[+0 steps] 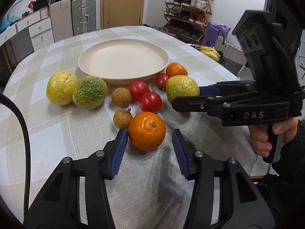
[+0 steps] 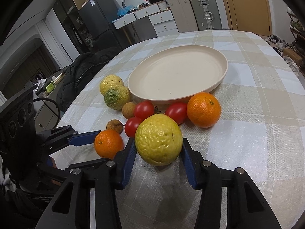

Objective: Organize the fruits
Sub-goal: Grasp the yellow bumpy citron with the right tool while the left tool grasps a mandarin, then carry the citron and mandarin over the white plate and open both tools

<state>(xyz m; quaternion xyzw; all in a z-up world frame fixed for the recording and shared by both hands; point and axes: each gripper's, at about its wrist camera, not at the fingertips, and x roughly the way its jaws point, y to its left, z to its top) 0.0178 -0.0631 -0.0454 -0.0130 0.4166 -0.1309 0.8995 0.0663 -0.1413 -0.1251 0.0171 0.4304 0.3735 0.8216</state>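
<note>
The plate (image 1: 123, 61) is plain cream. The tablecloth (image 1: 57, 133) is checked in beige, white and pale grey-blue. Two oranges, one near (image 1: 146, 131) and one far (image 1: 176, 69), are bright orange. Three tomatoes (image 1: 150, 102) are glossy red. Two longans (image 1: 121, 97) are dull tan-brown. One wrinkled fruit (image 1: 61, 87) is yellow, another (image 1: 89, 92) yellow blotched with green, and a third (image 2: 158, 139) yellow with small dark specks. Both grippers, left (image 1: 149, 143) and right (image 2: 158, 152), are black with blue pads (image 1: 119, 152).

Wooden door (image 1: 123, 3) set in white wall; suitcases (image 1: 83, 17), white drawers (image 1: 41, 30), shoe rack (image 1: 187, 13) ranged alongside
</note>
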